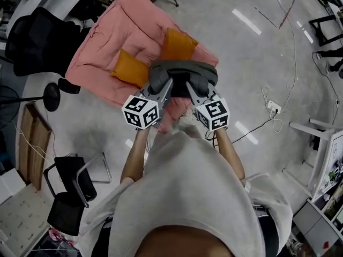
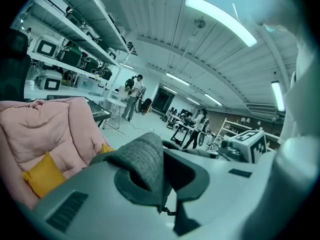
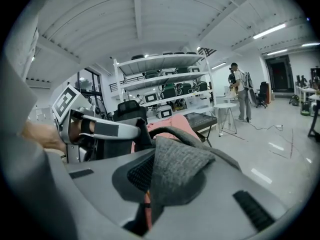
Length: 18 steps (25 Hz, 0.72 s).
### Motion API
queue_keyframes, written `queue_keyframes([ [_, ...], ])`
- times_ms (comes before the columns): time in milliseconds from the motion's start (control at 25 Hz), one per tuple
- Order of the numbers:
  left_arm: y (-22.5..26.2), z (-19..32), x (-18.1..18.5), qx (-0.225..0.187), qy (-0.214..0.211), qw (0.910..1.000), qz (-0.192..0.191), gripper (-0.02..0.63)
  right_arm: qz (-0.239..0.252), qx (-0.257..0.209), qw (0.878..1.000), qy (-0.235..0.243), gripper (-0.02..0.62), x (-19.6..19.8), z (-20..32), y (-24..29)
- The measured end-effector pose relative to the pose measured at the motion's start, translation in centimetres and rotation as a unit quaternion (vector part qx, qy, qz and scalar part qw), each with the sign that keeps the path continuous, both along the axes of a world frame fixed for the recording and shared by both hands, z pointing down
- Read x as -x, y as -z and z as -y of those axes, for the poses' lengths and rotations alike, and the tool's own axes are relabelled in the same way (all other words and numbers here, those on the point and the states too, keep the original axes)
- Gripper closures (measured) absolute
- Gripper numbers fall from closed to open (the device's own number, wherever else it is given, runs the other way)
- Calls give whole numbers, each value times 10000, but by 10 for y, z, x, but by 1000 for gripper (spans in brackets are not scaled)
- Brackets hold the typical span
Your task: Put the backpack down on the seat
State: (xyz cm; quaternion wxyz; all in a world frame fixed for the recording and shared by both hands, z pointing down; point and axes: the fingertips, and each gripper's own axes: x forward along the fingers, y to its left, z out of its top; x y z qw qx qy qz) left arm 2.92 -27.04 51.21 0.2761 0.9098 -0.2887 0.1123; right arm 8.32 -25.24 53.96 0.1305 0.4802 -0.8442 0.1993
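Observation:
The grey backpack [image 1: 182, 73] hangs in front of me, over the near edge of the pink padded seat [image 1: 110, 50], which carries two orange cushions [image 1: 130, 67]. My left gripper [image 1: 167, 87] is shut on a grey fabric strap of the backpack [image 2: 145, 164], and the pink seat [image 2: 45, 129] lies just beyond it on the left. My right gripper [image 1: 191, 88] is shut on another grey strap [image 3: 177, 169], with the left gripper's marker cube [image 3: 67, 104] close beside it. Whether the backpack touches the seat is hidden by the bag itself.
A black office chair [image 1: 37, 36] stands left of the seat and a black folding chair [image 1: 69, 189] near my left side. A power strip with cables [image 1: 273, 107] lies on the floor at right, by a white table [image 1: 321, 138]. Shelves [image 2: 65, 59] and people stand farther off.

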Motion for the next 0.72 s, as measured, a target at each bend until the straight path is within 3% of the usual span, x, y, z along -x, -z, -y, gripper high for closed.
queue_keyframes([
  [320, -34, 7, 6, 369, -117, 9992, 39, 574, 45, 414, 9990, -178, 581, 5, 7, -37],
  [720, -85, 17, 11, 825, 42, 9964, 212, 574, 110, 893, 9959, -8, 575, 8, 19, -90],
])
